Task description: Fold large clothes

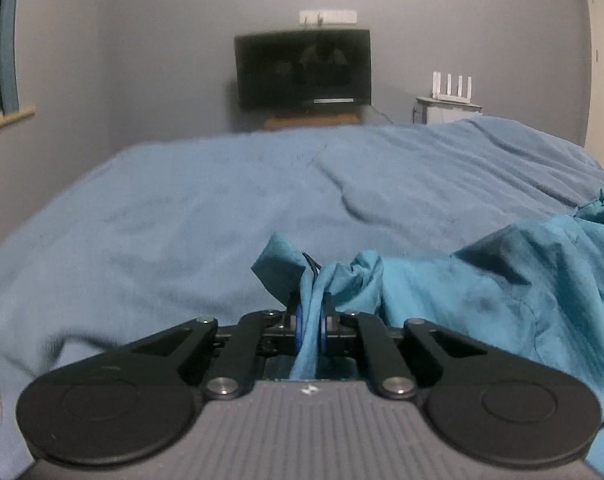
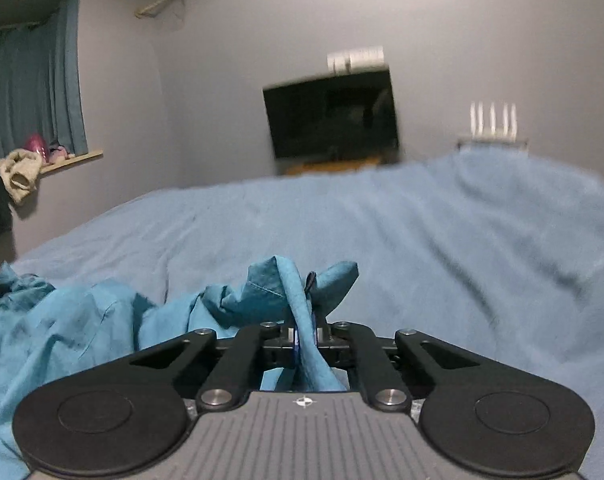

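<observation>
The left gripper [image 1: 310, 320] and the right gripper [image 2: 306, 332] each have their jaws pinching a bit of the teal garment [image 1: 502, 292], probably two corners, so it can be lifted and spread. The rest lies crumpled on the bed [image 1: 182, 208], at 3 o'clock in the left view. I see no boxes or baskets.

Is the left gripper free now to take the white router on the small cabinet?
Probably not. The left gripper is shut on the teal garment, and the router stands far beyond the bed.
</observation>
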Demonstrator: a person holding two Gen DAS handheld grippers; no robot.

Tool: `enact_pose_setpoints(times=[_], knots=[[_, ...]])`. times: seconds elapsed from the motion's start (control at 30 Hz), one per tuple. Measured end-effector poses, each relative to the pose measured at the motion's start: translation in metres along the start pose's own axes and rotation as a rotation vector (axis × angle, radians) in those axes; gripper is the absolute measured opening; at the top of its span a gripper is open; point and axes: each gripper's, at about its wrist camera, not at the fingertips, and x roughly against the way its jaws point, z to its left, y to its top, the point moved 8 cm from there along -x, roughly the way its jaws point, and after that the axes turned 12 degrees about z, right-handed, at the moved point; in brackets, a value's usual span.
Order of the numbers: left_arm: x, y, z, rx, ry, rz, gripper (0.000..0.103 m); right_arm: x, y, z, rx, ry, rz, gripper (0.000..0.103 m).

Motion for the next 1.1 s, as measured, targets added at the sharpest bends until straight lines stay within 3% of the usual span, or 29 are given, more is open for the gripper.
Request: enact_pose_setpoints(times=[0.23, 0.37, 0.4, 0.43, 0.47, 0.53, 0.57, 0.6, 0.63, 0.73, 0.8, 0.87, 1.0, 1.1], knots=[[-0.011, 0.081, -0.030, -0.053, -0.013, -0.119, 0.003, 0.018, 0.042, -0.015, -0.016, -0.130, -0.178, 0.004], [-0.053, 0.122, -0.039, -0.038, -0.013, -0.128, 0.003, 0.023, 0.069, -0.045, -0.019, -0.241, -0.276, 0.005], [-0.069, 0.125, -0.040, -0.028, -0.006, -0.108, 0.006, 0.020, 0.071, -0.056, -0.035, -0.256, -0.278, 0.007], [-0.089, 0.124, -0.041, -0.015, 0.012, -0.060, 0.010, 0.012, 0.073, -0.066, -0.060, -0.272, -0.262, 0.017], [-0.104, 0.124, -0.042, -0.001, 0.029, -0.011, 0.011, -0.001, 0.071, -0.078, -0.099, -0.295, -0.227, 0.033], [-0.129, 0.115, -0.039, 0.055, 0.075, 0.070, 0.013, -0.022, 0.061, -0.098, -0.168, -0.332, -0.158, 0.049], [-0.132, 0.111, -0.034, 0.092, 0.113, 0.078, 0.013, -0.027, 0.054, -0.104, -0.181, -0.340, -0.135, 0.049], [-0.131, 0.108, -0.030, 0.128, 0.127, 0.068, 0.020, -0.032, 0.049, -0.107, -0.176, -0.342, -0.112, 0.049], [-0.125, 0.105, -0.026, 0.171, 0.129, 0.047, 0.035, -0.036, 0.045, -0.109, -0.162, -0.347, -0.092, 0.049], [-0.094, 0.093, -0.028, 0.226, 0.151, -0.043, 0.066, -0.038, 0.046, -0.095, -0.116, -0.303, -0.076, 0.049], [-0.076, 0.086, -0.048, 0.205, 0.080, -0.085, 0.068, -0.036, 0.045, -0.075, -0.070, -0.240, -0.077, 0.050], [-0.065, 0.073, -0.074, 0.168, -0.025, -0.066, 0.068, -0.043, 0.044, -0.042, -0.021, -0.150, -0.060, 0.050], [-0.065, 0.044, -0.137, 0.039, -0.183, 0.030, 0.068, -0.062, 0.029, 0.025, 0.136, -0.002, 0.029, 0.050], [-0.074, 0.012, -0.175, -0.112, -0.204, 0.118, 0.068, -0.073, 0.011, 0.059, 0.236, 0.014, 0.102, 0.049]])
